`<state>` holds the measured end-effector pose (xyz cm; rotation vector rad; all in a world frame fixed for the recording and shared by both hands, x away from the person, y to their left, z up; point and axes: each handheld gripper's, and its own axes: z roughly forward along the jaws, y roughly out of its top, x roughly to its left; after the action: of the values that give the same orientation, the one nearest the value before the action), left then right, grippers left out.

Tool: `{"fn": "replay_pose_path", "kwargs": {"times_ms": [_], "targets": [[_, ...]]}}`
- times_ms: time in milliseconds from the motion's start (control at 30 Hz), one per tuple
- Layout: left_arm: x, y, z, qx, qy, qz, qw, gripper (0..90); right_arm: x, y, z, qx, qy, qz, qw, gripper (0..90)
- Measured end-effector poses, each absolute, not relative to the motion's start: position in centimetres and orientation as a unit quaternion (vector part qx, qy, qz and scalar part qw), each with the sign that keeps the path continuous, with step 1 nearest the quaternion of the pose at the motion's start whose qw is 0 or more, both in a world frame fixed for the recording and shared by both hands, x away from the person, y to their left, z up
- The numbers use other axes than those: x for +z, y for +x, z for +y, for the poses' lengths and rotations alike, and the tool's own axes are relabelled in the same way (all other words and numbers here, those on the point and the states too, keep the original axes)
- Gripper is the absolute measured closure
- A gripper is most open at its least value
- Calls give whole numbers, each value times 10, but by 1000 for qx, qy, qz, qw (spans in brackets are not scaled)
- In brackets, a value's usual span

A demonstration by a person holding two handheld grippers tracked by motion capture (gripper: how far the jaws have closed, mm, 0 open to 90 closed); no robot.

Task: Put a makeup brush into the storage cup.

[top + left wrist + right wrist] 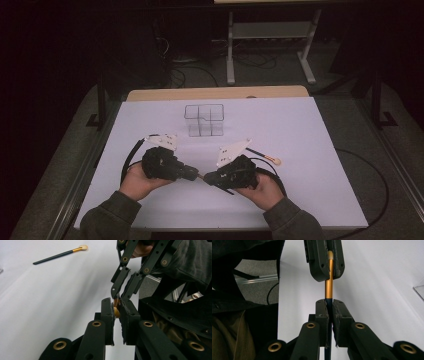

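So this is a mid-air handoff, right in the middle of it. The right gripper point(329, 311) is clamped on the dark handle of a small makeup brush point(329, 287), with the gold ferrule sticking out ahead of its jaws. The left gripper point(116, 312) is closed on the other end, pinching the pale bristle tip and the top of the ferrule. In the high view both grippers meet nose to nose above the near-middle of the tabletop point(310, 135), brush bridged between them and clear of the surface.

A second brush point(264, 156) lies flat on the tabletop off to the right, well apart from the hands. The clear divided organizer point(204, 120) sits farther back, toward the middle of the far edge.

My read: both ends are gripped, so one side has to let go next. Probably the right gripper opens and the left carries the brush to the organizer. Gripping by the bristles looks a bit sketchy, it could slip or tilt once the handle is freed.
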<state>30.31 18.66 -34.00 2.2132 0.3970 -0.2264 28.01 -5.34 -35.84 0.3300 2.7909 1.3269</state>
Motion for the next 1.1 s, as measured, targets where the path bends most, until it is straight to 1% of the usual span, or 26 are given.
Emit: {"fn": "replay_pose_path", "kwargs": {"times_ms": [200,400,433,467,533,567,667,933,1100], "targets": [[-336,302,184,-99,888,154,422,841,-359,279,-51,421,89,902,30,827],[-332,301,180,-91,894,150,412,843,-359,278,-51,422,88,902,29,821],[-332,301,179,-91,897,148,406,843,-360,279,-50,422,93,901,18,811],[-330,299,176,-82,905,145,392,843,-361,280,-50,419,92,903,18,804],[-328,299,174,-74,910,138,385,843,-362,281,-49,415,100,904,1,745],[-328,299,174,-73,910,136,385,843,-363,282,-49,412,101,905,1,726],[-324,299,173,-67,913,133,380,843,-363,283,-48,405,104,909,2,703],[-319,297,171,-58,918,131,369,842,-358,285,-42,390,92,916,7,724],[-318,296,168,-58,921,126,365,843,-355,286,-37,382,86,920,4,756]]}}
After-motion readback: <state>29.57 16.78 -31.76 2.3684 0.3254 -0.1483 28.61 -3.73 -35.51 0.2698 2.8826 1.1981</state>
